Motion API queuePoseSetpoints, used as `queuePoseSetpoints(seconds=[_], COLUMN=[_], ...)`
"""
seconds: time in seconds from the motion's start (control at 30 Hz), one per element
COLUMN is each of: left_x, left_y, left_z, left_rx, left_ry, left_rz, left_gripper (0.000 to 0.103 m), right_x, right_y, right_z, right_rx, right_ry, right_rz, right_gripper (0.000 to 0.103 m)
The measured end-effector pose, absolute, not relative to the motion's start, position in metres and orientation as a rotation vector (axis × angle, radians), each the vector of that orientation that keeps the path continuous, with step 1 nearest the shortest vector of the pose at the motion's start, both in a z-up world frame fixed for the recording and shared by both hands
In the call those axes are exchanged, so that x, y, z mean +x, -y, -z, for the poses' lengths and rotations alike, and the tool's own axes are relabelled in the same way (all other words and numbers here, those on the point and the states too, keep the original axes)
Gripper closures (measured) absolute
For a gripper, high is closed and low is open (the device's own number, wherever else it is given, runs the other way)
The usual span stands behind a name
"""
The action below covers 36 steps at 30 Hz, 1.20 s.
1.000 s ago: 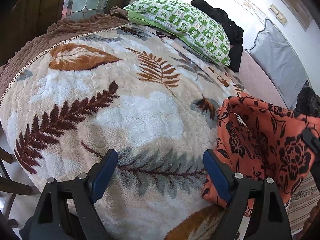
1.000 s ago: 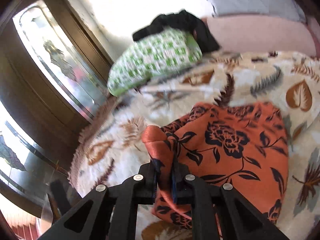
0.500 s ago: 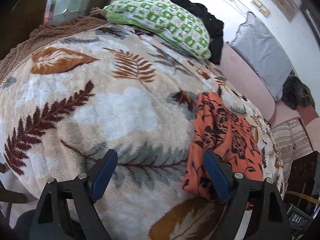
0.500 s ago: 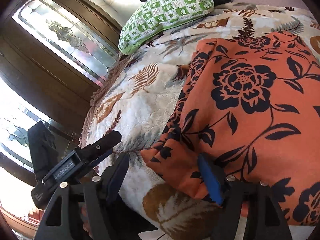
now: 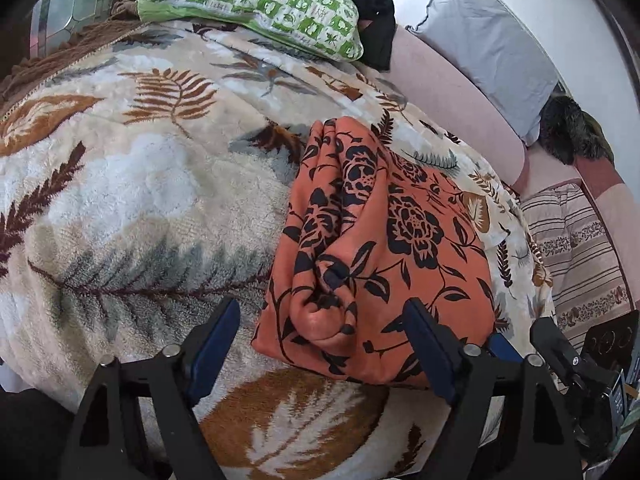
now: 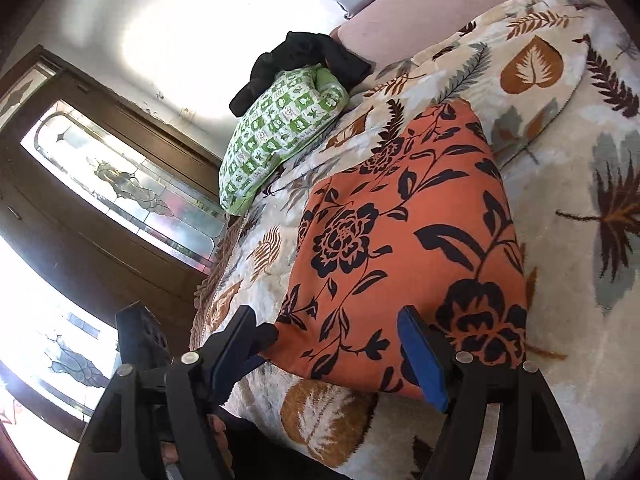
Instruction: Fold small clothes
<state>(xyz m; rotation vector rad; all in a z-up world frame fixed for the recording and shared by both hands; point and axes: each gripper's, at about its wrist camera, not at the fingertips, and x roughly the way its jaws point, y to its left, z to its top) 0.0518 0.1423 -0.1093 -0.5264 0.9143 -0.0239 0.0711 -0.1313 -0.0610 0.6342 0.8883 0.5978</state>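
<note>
Orange floral cloth is lying folded on the leaf blanket, near edge of the bed. Left gripper is spread wide with nothing in it, hanging just over the cloth's near end. Right gripper is the same, wide apart and empty. Green pillow sits at the far end.

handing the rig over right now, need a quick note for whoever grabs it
Left gripper: open, empty, at the near left edge of the orange cloth with black flower print.
Right gripper: open, empty, at the same near edge.
Cloth: lying in a folded stack on the leaf-patterned fleece blanket, layered folds bunched along its left side.
Done: cloth folded and released.
Left: probably tidy the bunched left edge; no other loose small garment in reach.
</note>
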Motion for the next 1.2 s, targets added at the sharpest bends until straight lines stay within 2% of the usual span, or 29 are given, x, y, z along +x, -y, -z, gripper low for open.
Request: queuePoseSetpoints(seconds=[0.03,0.07,0.1,0.23,0.3,0.37,0.5,0.7,0.77,0.8,0.83,0.9,1.1,1.17,1.2], left_x=[0.052,0.054,0.055,0.058,0.045,0.028,0.043,0.032,0.030,0.032,0.033,0.045,0.123,0.140,0.145], left_y=[-0.139,-0.136,-0.133,-0.139,-0.146,-0.137,-0.136,-0.141,-0.146,-0.146,-0.146,-0.144,-0.129,-0.126,-0.122], left_z=[0.106,0.104,0.104,0.122,0.117,0.095,0.138,0.115,0.097,0.088,0.076,0.057,0.070,0.081,0.085], left_rx=[-0.510,-0.482,-0.450,-0.490,-0.543,-0.453,-0.462,-0.471,-0.498,-0.497,-0.486,-0.452,-0.444,-0.450,-0.441], left_ry=[-0.913,-0.924,-0.941,-1.011,-0.976,-0.879,-1.022,-0.987,-0.959,-0.933,-0.895,-0.845,-0.939,-0.989,-1.006], left_rz=[0.028,0.025,0.009,-0.030,-0.052,-0.071,-0.100,-0.065,-0.041,-0.025,-0.017,0.011,0.104,0.103,0.109], left_gripper=[0.048,0.059,0.075,0.088,0.089,0.089,0.088,0.083,0.070,0.054,0.044,0.040,0.041,0.054,0.069], right_x=[0.070,0.070,0.071,0.074,0.074,0.074,0.076,0.078,0.079,0.078,0.078,0.077,0.078,0.078,0.078], right_y=[0.135,0.138,0.142,0.152,0.154,0.156,0.158,0.166,0.170,0.172,0.173,0.177,0.182,0.186,0.188], right_z=[0.064,0.066,0.069,0.080,0.084,0.086,0.092,0.085,0.083,0.082,0.081,0.081,0.083,0.081,0.081], right_rx=[0.642,0.651,0.667,0.721,0.733,0.741,0.753,0.778,0.792,0.789,0.788,0.796,0.809,0.809,0.810], right_ry=[-0.886,-0.886,-0.887,-0.898,-0.910,-0.915,-0.925,-0.902,-0.899,-0.892,-0.885,-0.875,-0.870,-0.861,-0.856], right_rz=[-0.599,-0.598,-0.595,-0.604,-0.611,-0.620,-0.620,-0.607,-0.603,-0.596,-0.591,-0.580,-0.577,-0.578,-0.578], right_gripper=[0.027,0.027,0.027,0.027,0.027,0.027,0.027,0.022,0.022,0.022,0.022,0.022,0.022,0.022,0.022])
